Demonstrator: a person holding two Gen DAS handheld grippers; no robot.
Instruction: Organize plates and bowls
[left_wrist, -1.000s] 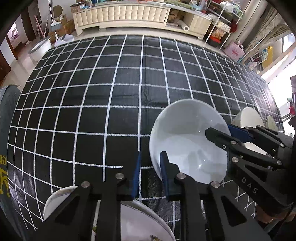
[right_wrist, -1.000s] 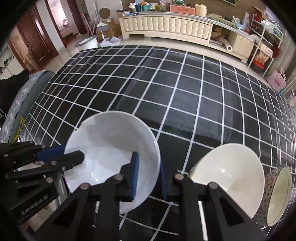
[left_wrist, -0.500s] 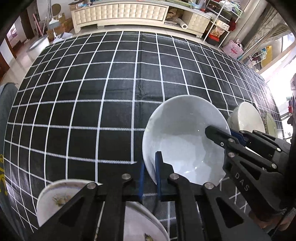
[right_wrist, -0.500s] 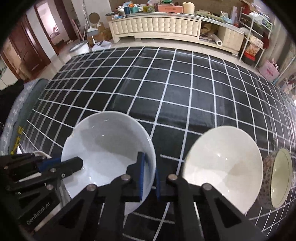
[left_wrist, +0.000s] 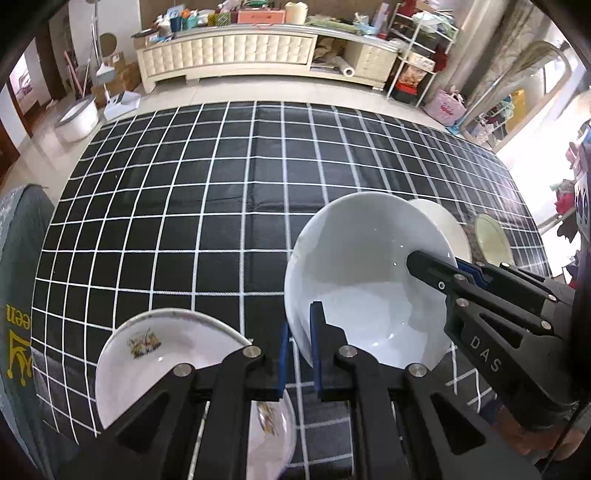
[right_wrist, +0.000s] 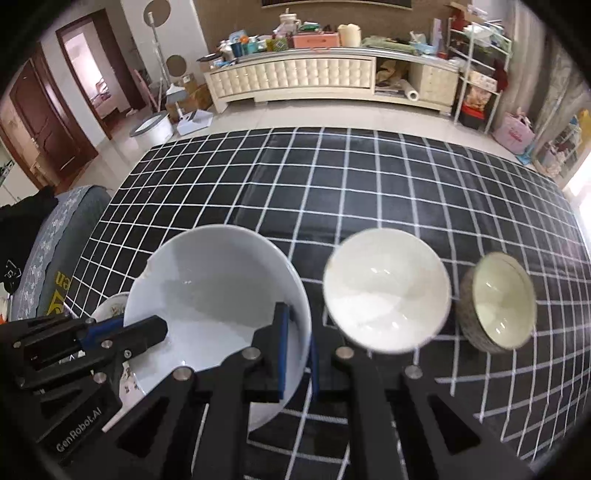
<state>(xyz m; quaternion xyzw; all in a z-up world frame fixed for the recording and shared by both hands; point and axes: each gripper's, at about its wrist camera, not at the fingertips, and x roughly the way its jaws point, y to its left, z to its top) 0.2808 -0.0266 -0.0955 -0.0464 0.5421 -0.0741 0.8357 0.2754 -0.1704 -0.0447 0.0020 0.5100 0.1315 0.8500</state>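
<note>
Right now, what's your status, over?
Both claws, left and right, shut on big white bowl's rim. Picture plate and two bowls alongside. Nothing blocking.

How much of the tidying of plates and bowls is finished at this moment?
Done: nothing looks stacked yet. In hand: the left tool and the right tool both clamp the rim of the large white bowl. Left: the cream bowl, the patterned bowl and the decorated plate sit apart on the checked cloth.
</note>
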